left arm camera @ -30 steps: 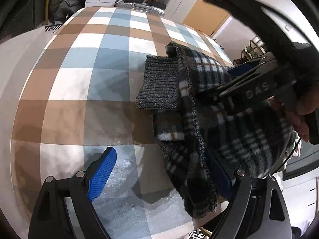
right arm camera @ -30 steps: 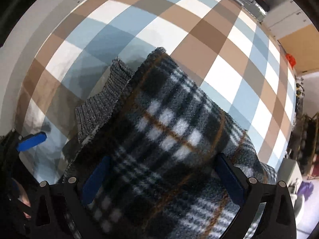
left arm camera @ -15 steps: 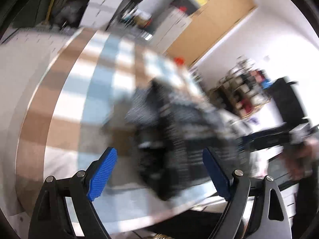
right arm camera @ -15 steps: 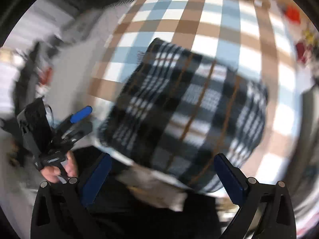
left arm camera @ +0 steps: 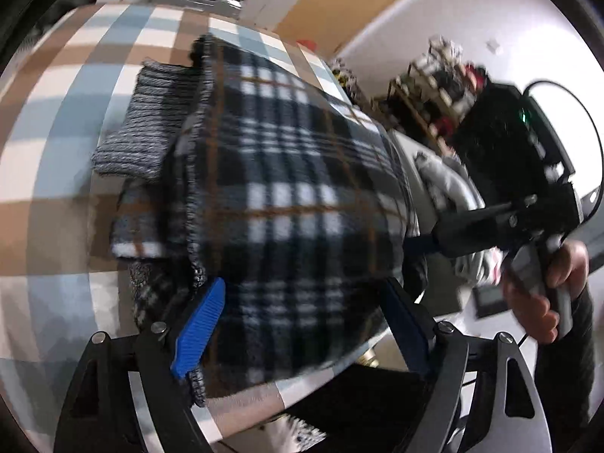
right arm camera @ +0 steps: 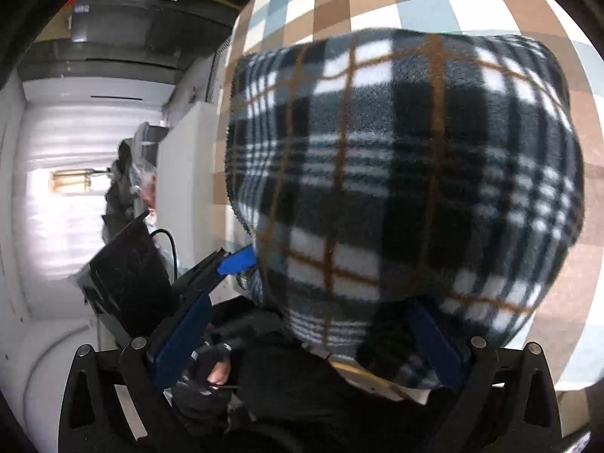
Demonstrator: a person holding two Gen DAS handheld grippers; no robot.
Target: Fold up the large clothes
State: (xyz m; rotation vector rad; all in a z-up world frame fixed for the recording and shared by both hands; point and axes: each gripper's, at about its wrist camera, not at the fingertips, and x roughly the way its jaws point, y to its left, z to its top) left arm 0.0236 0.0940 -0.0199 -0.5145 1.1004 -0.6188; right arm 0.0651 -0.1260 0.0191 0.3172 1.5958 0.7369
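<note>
While the folded fleece (left arm camera: 294,196) lies on the checked surface (left arm camera: 56,204), both pairs of fingers are spread. It sits between the left gripper's (left arm camera: 302,324) fingers, apparently unpinched, though blur hinders. Its near edge lies between the right gripper's (right arm camera: 305,343) fingers too.

Checked tablecloth (left arm camera: 56,173) — cluttered shelf (left arm camera: 434,87)

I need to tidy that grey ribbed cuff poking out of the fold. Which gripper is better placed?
Left. The grey ribbed cuff lies just ahead of the left gripper, jaws open. The right wrist view shows only the plaid fleece.
</note>
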